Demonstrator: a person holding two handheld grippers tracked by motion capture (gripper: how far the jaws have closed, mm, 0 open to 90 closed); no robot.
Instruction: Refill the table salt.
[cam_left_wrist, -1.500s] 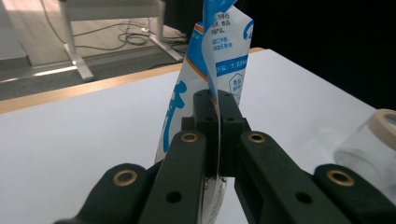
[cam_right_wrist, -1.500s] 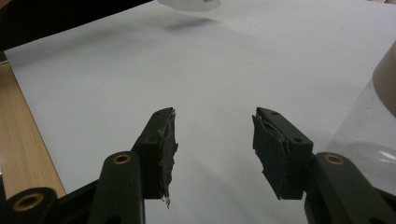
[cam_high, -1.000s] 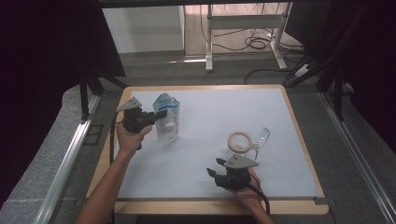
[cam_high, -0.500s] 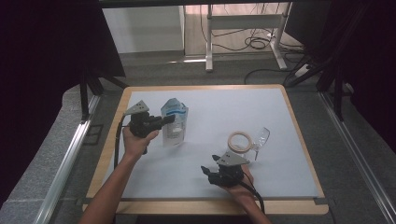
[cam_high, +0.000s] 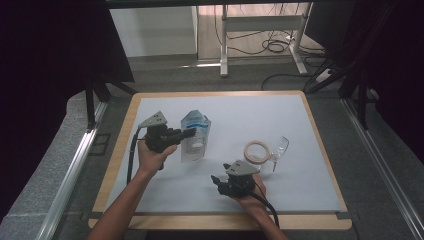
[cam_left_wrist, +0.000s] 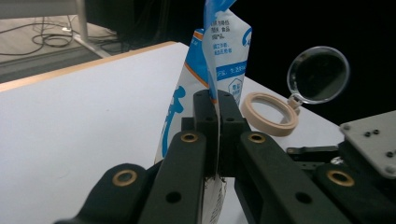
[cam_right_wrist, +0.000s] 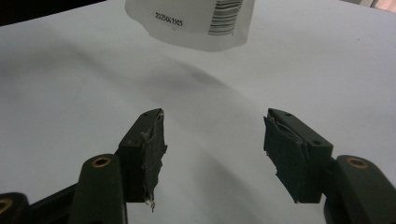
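Left gripper (cam_high: 191, 133): jaws clamped flat on the edge of a white-and-blue printed pouch (cam_high: 195, 142), held upright over the left-centre of the white table mat (cam_high: 300, 185). Right gripper (cam_high: 216, 179): jaws parted, having just been opening, nothing between them, low over bare mat near the front edge, pointing toward the pouch base. A tape ring (cam_high: 257, 151) and a clear-lensed magnifier (cam_high: 280, 148) lie touching, right of centre. Mat is open toward the back and right; wooden border (cam_high: 326, 145) frames it.

left hand-held gripper (cam_high: 192, 132): clamped | right hand-held gripper (cam_high: 215, 179): jaws apart, just opening
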